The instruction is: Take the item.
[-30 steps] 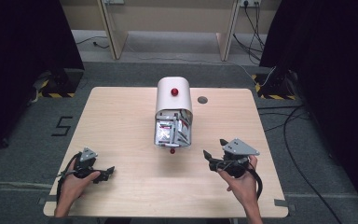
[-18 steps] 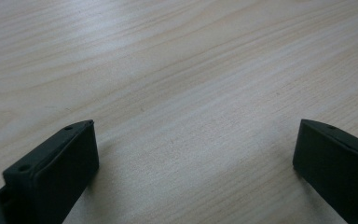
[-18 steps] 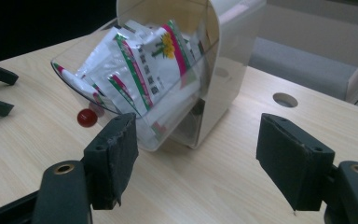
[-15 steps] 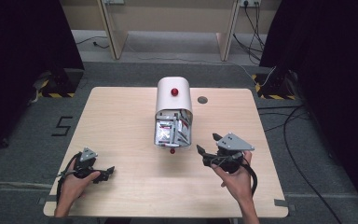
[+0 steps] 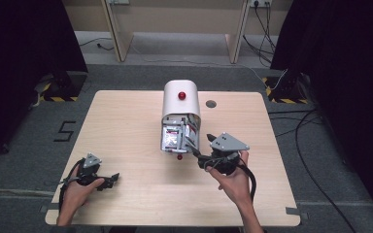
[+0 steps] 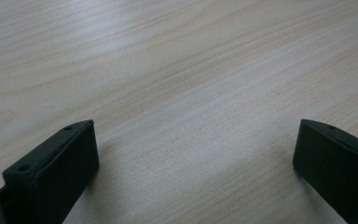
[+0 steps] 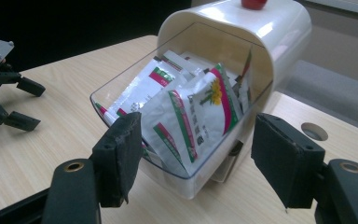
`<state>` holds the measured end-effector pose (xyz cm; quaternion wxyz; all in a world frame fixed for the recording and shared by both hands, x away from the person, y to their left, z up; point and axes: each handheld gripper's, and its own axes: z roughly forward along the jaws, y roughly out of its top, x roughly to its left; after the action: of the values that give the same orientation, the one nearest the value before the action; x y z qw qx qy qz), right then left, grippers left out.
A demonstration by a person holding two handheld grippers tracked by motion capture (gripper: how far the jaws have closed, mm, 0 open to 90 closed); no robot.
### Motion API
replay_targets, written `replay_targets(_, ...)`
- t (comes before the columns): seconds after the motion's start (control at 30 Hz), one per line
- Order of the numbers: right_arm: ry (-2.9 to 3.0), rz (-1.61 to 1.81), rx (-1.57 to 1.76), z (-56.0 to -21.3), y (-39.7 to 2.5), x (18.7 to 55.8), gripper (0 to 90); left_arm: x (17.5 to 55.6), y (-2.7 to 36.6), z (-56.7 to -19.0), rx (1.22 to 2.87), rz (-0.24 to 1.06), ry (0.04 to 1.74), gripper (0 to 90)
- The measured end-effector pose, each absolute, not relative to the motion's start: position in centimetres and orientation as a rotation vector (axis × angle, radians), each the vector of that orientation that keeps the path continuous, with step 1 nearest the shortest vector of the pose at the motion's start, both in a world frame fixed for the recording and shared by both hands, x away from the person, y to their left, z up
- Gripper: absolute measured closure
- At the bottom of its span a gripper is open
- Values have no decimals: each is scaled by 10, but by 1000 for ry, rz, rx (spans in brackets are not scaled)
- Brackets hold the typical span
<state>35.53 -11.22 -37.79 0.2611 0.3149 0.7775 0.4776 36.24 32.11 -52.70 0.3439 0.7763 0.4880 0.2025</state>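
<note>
A pale wood-grain desk (image 5: 126, 126) stands on grey carpet, with dark curtains to either side of it and cables trailing across the floor beyond its far edge. A small round grommet hole (image 5: 211, 103) sits in the desk just right of the white dispenser (image 5: 180, 104), which stands at the middle of the desk with a red knob (image 5: 181, 95) on its rounded top. The dispenser's clear front tray (image 7: 135, 88) is tipped open toward the person and holds several white sachets (image 7: 191, 112) printed in green and red.

The right gripper (image 5: 203, 154) hovers just beside the dispenser's front right corner, its jaws wide apart and holding nothing; in the right gripper view the open tray and its sachets lie between and just beyond the two jaws, not touching either. The left gripper (image 5: 110, 179) rests on the desk well apart from the dispenser, toward the near left corner, its jaws spread wide over bare wood and gripping nothing.
</note>
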Motion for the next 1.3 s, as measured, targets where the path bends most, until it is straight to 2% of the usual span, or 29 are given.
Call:
replay_targets(0.17, 2120, 1279, 847, -379, -105, 360, 358, 362, 321, -527, 2017, 526, 1268, 0)
replay_targets(0.53, 2151, 1243, 820, -382, -90, 372, 460, 362, 321, -527, 2017, 526, 1268, 0)
replay_targets(0.93, 2154, 1192, 830, -385, -72, 384, 488, 362, 321, -527, 2016, 526, 1268, 0)
replay_targets(1.3, 2135, 1111, 846, -387, -74, 390, 563, 362, 321, -527, 2017, 526, 1268, 0)
